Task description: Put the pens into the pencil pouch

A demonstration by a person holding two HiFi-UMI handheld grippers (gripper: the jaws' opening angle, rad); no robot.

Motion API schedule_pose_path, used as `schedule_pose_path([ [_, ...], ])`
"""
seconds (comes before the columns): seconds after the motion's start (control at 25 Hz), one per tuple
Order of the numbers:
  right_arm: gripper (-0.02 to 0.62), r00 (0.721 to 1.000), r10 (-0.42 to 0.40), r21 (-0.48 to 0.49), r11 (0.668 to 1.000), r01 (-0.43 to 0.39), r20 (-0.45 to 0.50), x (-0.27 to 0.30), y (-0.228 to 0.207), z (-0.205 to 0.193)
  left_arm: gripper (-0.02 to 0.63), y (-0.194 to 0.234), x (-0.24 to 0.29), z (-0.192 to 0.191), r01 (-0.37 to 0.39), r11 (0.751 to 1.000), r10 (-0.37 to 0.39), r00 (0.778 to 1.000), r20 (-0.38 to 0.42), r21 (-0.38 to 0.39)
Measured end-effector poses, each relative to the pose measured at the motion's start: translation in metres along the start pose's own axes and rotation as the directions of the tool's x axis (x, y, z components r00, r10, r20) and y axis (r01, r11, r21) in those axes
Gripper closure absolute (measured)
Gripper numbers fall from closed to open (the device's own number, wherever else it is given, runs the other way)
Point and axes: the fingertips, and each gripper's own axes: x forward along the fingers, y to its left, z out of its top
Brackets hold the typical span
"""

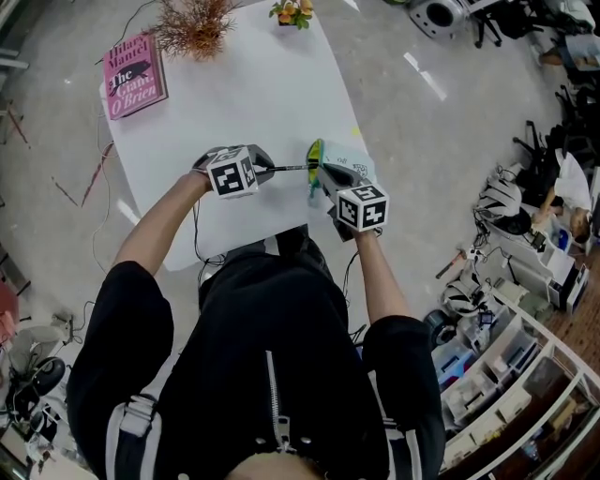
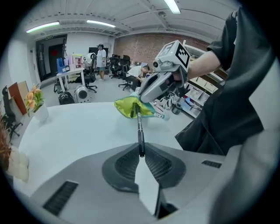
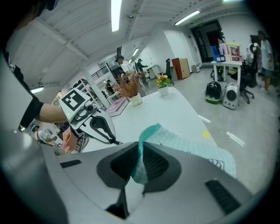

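On the white table my left gripper is shut on a black pen, which points right with its tip in the mouth of the pencil pouch. In the left gripper view the pen runs from between my jaws to the pouch's yellow-green lining, where another dark pen end shows. My right gripper is shut on the pouch's teal edge and holds the mouth up. The pouch's pale teal body lies on the table beyond my right jaws. The left gripper shows there too.
A pink book lies at the table's far left corner, beside a dried plant. A small flower pot stands at the far edge. Office chairs, desks and a standing person are in the room behind. Shelves with bins stand at the right.
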Motion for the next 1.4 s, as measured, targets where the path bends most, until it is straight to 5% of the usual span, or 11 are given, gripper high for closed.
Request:
schedule_pose_path([
  [0.52, 0.554, 1.0, 0.015, -0.005, 1.0, -0.015, -0.012, 0.004, 0.006, -0.004, 0.551, -0.007, 0.023, 0.033, 0.018, 1.0, -0.019, 0.999, 0.033, 0.021],
  [1.4, 0.554, 0.999, 0.033, 0.002, 0.999, -0.033, 0.005, 0.002, 0.015, -0.002, 0.551, -0.008, 0.035, 0.07, 0.092, 0.99, -0.069, 0.977, 0.199, -0.107],
])
